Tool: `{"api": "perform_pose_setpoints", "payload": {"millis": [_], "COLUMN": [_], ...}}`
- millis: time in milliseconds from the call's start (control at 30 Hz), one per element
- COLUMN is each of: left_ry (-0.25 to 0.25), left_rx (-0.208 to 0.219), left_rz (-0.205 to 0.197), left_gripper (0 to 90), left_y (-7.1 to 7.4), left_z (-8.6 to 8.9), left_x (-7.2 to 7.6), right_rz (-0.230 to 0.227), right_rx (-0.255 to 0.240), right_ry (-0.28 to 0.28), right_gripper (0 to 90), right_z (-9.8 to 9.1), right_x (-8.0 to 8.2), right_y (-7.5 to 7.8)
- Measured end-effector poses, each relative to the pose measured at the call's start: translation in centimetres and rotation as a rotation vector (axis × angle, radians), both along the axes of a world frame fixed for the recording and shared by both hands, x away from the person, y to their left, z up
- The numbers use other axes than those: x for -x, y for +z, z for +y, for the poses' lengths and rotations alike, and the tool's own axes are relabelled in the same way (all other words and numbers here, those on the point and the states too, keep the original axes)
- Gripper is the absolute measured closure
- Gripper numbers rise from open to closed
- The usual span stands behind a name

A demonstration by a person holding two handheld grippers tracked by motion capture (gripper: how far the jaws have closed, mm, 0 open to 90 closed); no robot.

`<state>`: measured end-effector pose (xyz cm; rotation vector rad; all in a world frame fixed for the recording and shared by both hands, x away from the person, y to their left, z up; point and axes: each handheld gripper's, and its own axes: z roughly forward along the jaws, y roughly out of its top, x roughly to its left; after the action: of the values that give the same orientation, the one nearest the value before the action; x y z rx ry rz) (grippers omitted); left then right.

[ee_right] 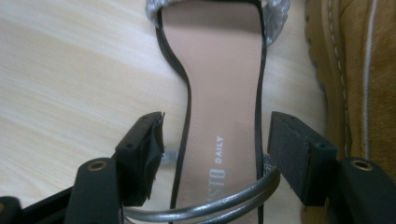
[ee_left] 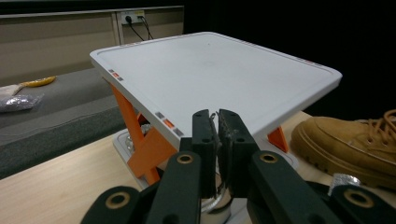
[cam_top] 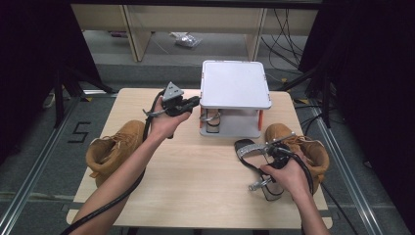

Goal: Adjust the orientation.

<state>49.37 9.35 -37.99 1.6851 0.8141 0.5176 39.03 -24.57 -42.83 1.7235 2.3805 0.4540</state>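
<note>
So, quick rundown of how everything's sitting and my guess at why:

Rack: the small two-tier white plastic shelf with orange struts (cam_top: 235, 84) sits at the far middle of the light wood table (cam_top: 195, 186), in reach of both hands, so it looks like the spot shoes go.

Lower tier: a strappy silver-and-black sandal (cam_top: 211, 120) is already parked down there, I think the mate of the one in front, though it's small and half hidden from above.

Sandal in play: the flat black sandal with a tan insole and glittery silver toe band (ee_right: 219, 93) lies on the table near the front right, toe toward the rack, just beside the right tan suede lace-up boot (cam_top: 306, 149).

Right gripper (ee_right: 217, 151): jaws wide apart, straddling the sandal's heel end over the silver ankle strap (ee_right: 210, 205), nothing pinched yet. Reads like lining up a grab across the narrow part.

Left gripper (ee_left: 217, 140): jaws pressed together with nothing between them, held up by the shelf's near-left corner, probably just parked out of the way.

Left boot: the matching tan suede boot (cam_top: 115, 149) hangs at the table's left edge, well apart from both grippers.
</note>
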Motion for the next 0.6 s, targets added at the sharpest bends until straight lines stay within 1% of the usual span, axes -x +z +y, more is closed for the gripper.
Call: {"api": "perform_pose_setpoints", "payload": {"millis": [67, 100, 133, 200, 233, 267, 300, 333, 367, 400, 433, 467, 500, 533, 567, 600], "left_ry": [-0.011, -0.012, -0.014, -0.021, -0.027, -0.032, -0.034, -0.042, -0.043, -0.048, -0.053, -0.051, -0.055, -0.058, -0.062, -0.066], "left_rx": [-0.006, -0.008, -0.008, -0.009, -0.01, -0.007, -0.01, -0.01, -0.007, -0.012, -0.012, -0.02, -0.022, -0.022, -0.025, -0.024], "left_rz": [0.007, 0.009, 0.015, 0.023, 0.023, 0.024, 0.025, 0.024, 0.025, 0.026, 0.024, 0.023, 0.019, 0.022, 0.021, 0.02], "left_gripper": [84.4, 84.2, 84.1, 83.7, 83.5, 83.2, 83.0, 82.8, 82.6, 82.5, 82.4, 82.3, 82.3, 82.1, 82.0, 81.9], "left_y": [-0.5, -0.8, -1.1, -1.7, -2.0, -2.3, -2.5, -2.8, -3.0, -3.1, -3.4, -3.5, -3.7, -3.9, -4.0, -4.2], "left_z": [0.6, 0.8, 1.1, 1.6, 1.8, 2.0, 2.2, 2.4, 2.5, 2.6, 2.7, 2.8, 2.8, 2.8, 2.9, 2.9], "left_x": [0.8, 1.2, 1.6, 2.5, 3.0, 3.5, 3.8, 4.3, 4.6, 5.1, 5.5, 5.8, 6.2, 6.6, 6.9, 7.2], "right_rz": [0.006, 0.021, 0.032, 0.02, 0.048, 0.04, 0.047, 0.061, 0.084, 0.082, 0.091, 0.104, 0.102, 0.101, 0.088, 0.107], "right_rx": [0.008, 0.024, 0.028, 0.031, 0.039, 0.047, 0.051, 0.075, 0.076, 0.085, 0.084, 0.091, 0.112, 0.121, 0.135, 0.142], "right_ry": [0.014, 0.006, 0.004, 0.049, 0.019, 0.041, 0.054, 0.053, 0.049, 0.061, 0.032, 0.018, 0.025, 0.03, 0.027, 0.022], "right_gripper": [35.8, 35.4, 35.1, 34.7, 34.7, 34.7, 34.7, 34.6, 34.4, 34.3, 34.3, 34.2, 34.1, 34.1, 34.1, 34.1], "right_z": [0.0, 0.3, 0.4, 0.2, 0.5, 0.5, 0.5, 0.6, 0.8, 0.8, 1.0, 1.3, 1.3, 1.3, 1.3, 1.4], "right_x": [-0.2, -0.2, -0.2, -0.6, -0.5, -0.7, -0.8, -0.9, -1.0, -1.1, -1.2, -1.4, -1.5, -1.6, -1.8, -2.0], "right_y": [-0.1, 0.0, 0.0, -0.5, -0.3, -0.5, -0.5, -0.4, -0.3, -0.4, -0.4, -0.5, -0.6, -0.7, -0.9, -1.0]}}
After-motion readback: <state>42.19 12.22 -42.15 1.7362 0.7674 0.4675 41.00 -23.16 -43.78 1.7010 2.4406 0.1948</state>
